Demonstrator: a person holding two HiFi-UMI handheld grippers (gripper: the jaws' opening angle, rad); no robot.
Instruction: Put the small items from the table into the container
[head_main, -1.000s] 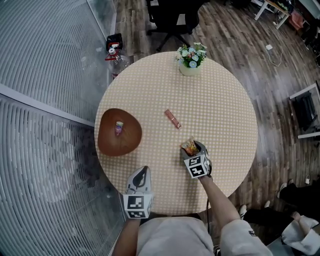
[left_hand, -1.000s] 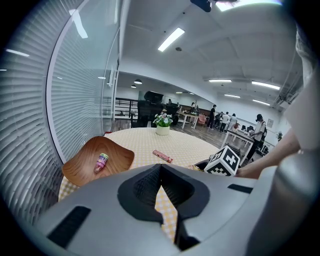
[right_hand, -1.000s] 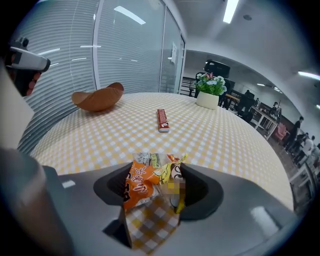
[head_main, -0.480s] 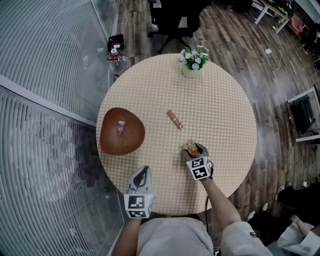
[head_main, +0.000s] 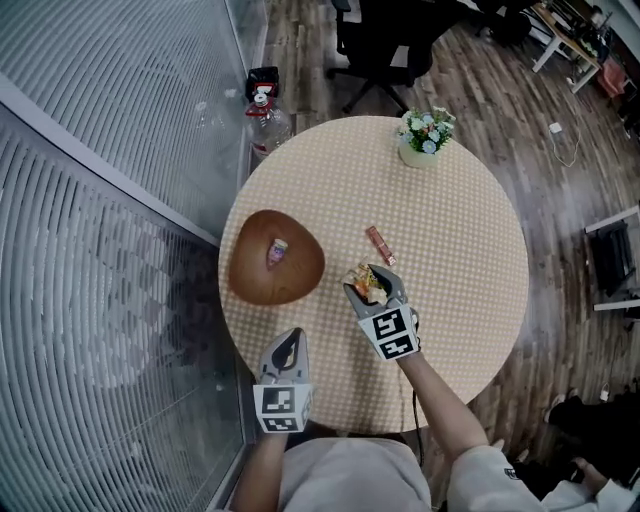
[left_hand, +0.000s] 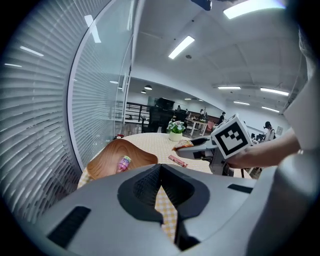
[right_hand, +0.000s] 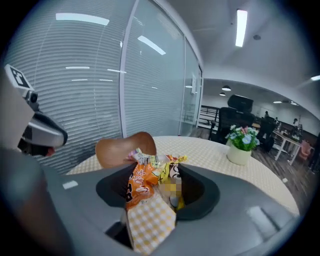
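Beige checked table (head_main: 470, 260) bears the wooden bowl (head_main: 250, 275) at its left. Left gripper (head_main: 288, 345) hangs at the near edge, jaws together, empty. Right gripper (head_main: 368, 283) is clamped on the orange snack packet (head_main: 360, 284) above the cloth, just right of the bowl; best carried over the bowl's middle, then released low

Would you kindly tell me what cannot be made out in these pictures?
Snack packet in the right tool: print partly under a mosaic patch, right gripper view.
Small item in the bowl: too small to identify, head view.
Bar on the table: label too small, head view.
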